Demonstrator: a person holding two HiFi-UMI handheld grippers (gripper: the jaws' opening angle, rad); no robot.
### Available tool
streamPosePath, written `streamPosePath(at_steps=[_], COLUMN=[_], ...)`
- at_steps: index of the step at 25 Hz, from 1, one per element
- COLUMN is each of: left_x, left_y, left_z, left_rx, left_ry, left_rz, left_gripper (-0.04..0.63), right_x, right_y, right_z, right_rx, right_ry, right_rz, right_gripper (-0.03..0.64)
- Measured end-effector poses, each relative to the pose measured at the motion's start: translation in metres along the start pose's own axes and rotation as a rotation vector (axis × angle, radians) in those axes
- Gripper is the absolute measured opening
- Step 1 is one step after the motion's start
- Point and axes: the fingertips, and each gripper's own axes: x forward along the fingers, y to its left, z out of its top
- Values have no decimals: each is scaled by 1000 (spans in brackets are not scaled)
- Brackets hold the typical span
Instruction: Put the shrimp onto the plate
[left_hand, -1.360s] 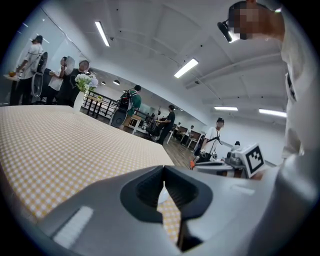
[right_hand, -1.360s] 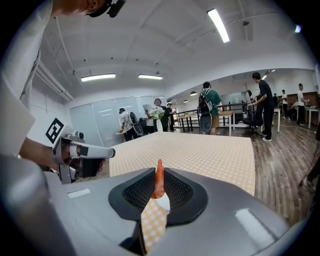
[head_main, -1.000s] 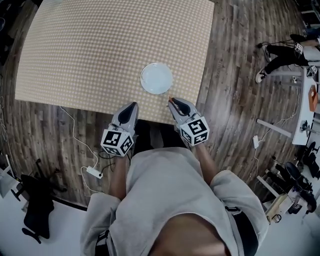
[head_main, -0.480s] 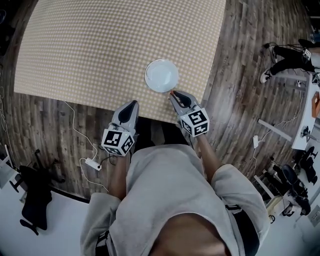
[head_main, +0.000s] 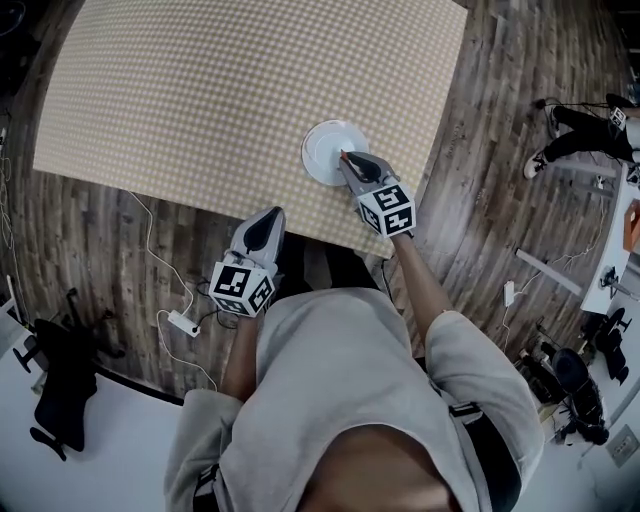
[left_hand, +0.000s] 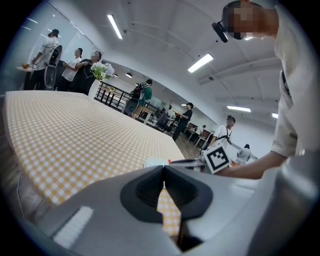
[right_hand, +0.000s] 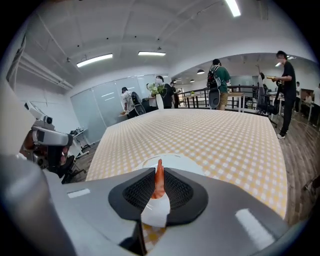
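Note:
My right gripper (head_main: 345, 157) is shut on the shrimp (right_hand: 159, 182); its orange tail sticks up between the jaws and its pale body hangs below them. The tips reach over the near rim of the white plate (head_main: 327, 147), which lies on the checked tablecloth near the table's front edge. In the right gripper view the plate (right_hand: 172, 161) shows just beyond the jaws. My left gripper (head_main: 266, 227) hovers over the table's front edge, left of the plate, jaws shut and empty. From the left gripper view (left_hand: 163, 184) the plate (left_hand: 156, 162) and the right gripper (left_hand: 187, 162) lie ahead.
The table with the yellow checked cloth (head_main: 200, 90) stretches away from me. Cables and a power strip (head_main: 186, 322) lie on the wooden floor at left. Several people stand in the room beyond the table. A person's legs (head_main: 570, 125) show on the floor at far right.
My right gripper has carried the shrimp forward from the table's front edge to over the plate's near rim. The left gripper has stayed back near the edge.

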Motion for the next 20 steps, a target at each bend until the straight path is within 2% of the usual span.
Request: streamPosePath(at_steps=[4,7,9,17,20], left_x=[-8,-12,-15,-21,-23], left_y=[2,6,8,8,9], left_z=[-3,-4,-5,-9,-11], left_rx=[-11,-19,-24,-36,-43], left_ry=[-8,-15,-20,-27,-28], left_rz=[13,21,26,34,37], left_gripper=[11,11,11,11,11], right_x=[13,19,24,35,39], right_y=[-7,-5,-4,6,9], right_z=[2,5,3,-9,-12], right_rx=[-40,-145,-282,-975,-1124], right_ry=[35,75,121,338,396], right_rz=[10,24,33,114,171], right_gripper=[55,55,55,55,55])
